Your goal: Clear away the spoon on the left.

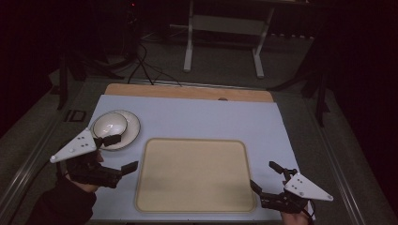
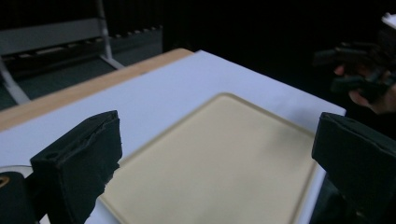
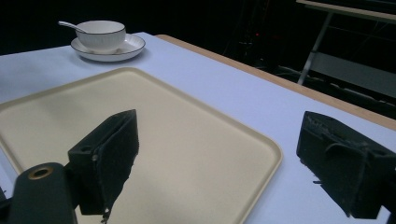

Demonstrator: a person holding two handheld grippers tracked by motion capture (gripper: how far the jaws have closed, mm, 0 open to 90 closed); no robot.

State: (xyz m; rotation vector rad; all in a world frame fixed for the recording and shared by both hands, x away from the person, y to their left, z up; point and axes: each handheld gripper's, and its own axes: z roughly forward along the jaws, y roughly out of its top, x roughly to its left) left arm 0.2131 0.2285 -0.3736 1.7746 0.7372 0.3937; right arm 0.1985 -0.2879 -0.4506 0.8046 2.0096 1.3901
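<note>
Both claws hang released: left claw just beside the bowl; right claw at the tray. Likely best: approach the bowl level.

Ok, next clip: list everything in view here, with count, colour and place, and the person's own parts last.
tray: one, beige, bare, centre of the mat between the grippers
bowl: one, white, on the saucer, far left of the mat
saucer: one, white, under the bowl
spoon: one, white, handle sticking out of the bowl
mat: one, pale blue, covering the table
table: one, wooden edge showing beyond the mat
metal frame: one, light grey, on the floor behind the table
left gripper: black, open, beside the saucer
right gripper: black, open, at the tray's right edge
</note>
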